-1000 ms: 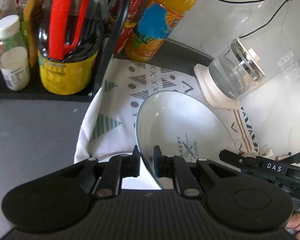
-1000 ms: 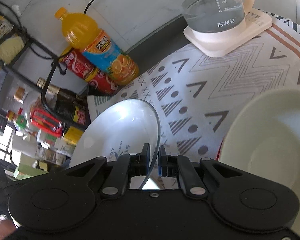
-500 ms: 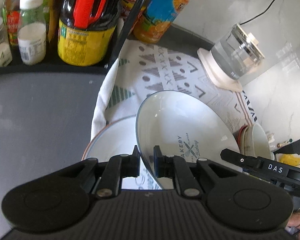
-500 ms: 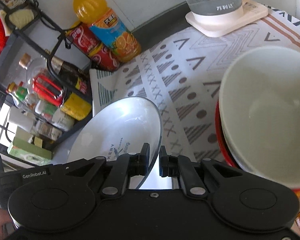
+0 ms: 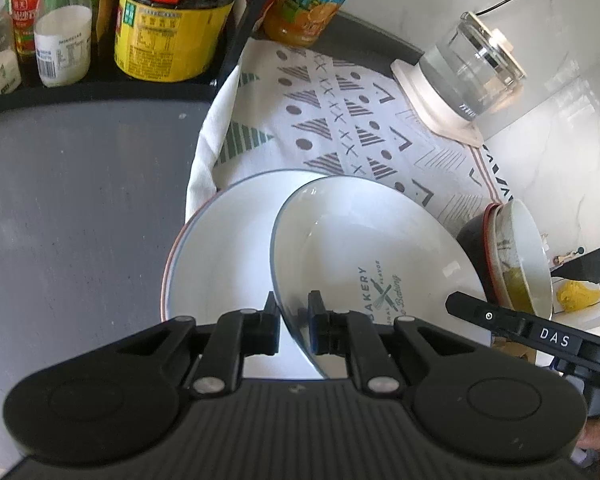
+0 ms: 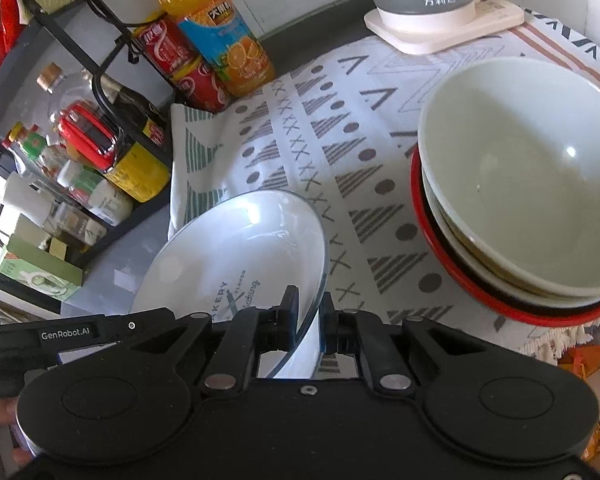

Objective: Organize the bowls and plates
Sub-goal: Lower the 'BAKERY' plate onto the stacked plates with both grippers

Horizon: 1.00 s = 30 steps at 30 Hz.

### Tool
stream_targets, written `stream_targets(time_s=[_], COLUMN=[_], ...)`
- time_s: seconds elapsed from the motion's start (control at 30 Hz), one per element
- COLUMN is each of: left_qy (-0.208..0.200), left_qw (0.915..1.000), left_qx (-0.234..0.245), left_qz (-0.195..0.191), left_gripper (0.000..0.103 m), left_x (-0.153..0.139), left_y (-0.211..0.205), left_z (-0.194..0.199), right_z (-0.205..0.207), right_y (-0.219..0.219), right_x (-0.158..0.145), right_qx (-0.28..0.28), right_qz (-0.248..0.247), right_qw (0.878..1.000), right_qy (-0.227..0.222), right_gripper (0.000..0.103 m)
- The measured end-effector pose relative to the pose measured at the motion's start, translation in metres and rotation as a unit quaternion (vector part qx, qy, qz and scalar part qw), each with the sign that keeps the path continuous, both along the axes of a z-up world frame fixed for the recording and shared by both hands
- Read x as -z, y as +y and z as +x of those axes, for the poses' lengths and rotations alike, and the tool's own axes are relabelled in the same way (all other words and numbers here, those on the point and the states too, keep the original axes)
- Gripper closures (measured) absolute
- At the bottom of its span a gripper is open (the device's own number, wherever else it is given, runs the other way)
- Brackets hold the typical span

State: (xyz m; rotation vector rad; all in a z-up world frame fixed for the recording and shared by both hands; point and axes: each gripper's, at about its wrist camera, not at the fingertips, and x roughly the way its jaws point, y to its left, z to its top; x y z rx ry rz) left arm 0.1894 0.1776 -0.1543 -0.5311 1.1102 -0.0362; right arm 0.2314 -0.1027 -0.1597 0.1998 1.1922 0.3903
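1. As the views have widened over the last second, a second plate [image 5: 220,248] has come into sight just beyond and below the left gripper [image 5: 294,322], and the bowl stack [image 6: 516,208] is now seen whole to the right of the right gripper [image 6: 306,326]. This is judged to mean that the printed plate [image 5: 364,248] is being carried toward the other plate for stacking.
2. Both grippers are nearly closed, each with its fingers on either side of the printed plate's rim; the plate is pinched from opposite sides and held tilted above the patterned cloth [image 6: 300,128].
3. Ahead of the left gripper, the held plate overlaps the second plate; whether the two touch cannot be told.
4. Farther right of the left gripper, the stacked bowls rest on the cloth, a pale one nested over a red-rimmed one.
5. Farther out, a glass kettle [image 5: 472,76] stands at the cloth's far edge, and a bottle rack [image 6: 80,152] lies to the left.
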Motion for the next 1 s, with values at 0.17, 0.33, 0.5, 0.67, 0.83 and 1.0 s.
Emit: stream_targets(time_s=[0.17, 0.33, 0.5, 0.67, 0.83, 1.0], left_qy=[0.011, 0.031, 0.044, 0.056, 0.051, 0.031], left_qw=[0.9999, 0.9994, 0.9989, 0.9984, 0.9985, 0.9982], left_qx=[-0.006, -0.016, -0.012, 0.0, 0.008, 0.015], left_qz=[-0.001, -0.003, -0.005, 0.005, 0.019, 0.049], left_gripper=[0.091, 0.088, 0.085, 0.085, 0.085, 0.085], left_x=[0.005, 0.015, 0.022, 0.026, 0.027, 0.012], left_y=[0.001, 0.003, 0.003, -0.003, -0.006, 0.0], left_z=[-0.002, -0.004, -0.002, -0.001, 0.002, 0.004], right_z=[0.0, 0.0, -0.001, -0.001, -0.002, -0.001], right_y=[0.005, 0.01, 0.011, 0.014, 0.014, 0.014], right_x=[0.003, 0.009, 0.01, 0.013, 0.012, 0.015], right_qx=[-0.019, -0.028, -0.027, -0.02, -0.013, -0.012], right_qz=[-0.009, -0.015, -0.017, -0.045, -0.051, -0.053], right_qw=[1.0, 0.999, 0.999, 0.999, 0.998, 0.998], right_qy=[0.002, 0.005, 0.0, -0.006, -0.014, -0.012], right_gripper=[0.093, 0.093, 0.094, 0.095, 0.095, 0.094])
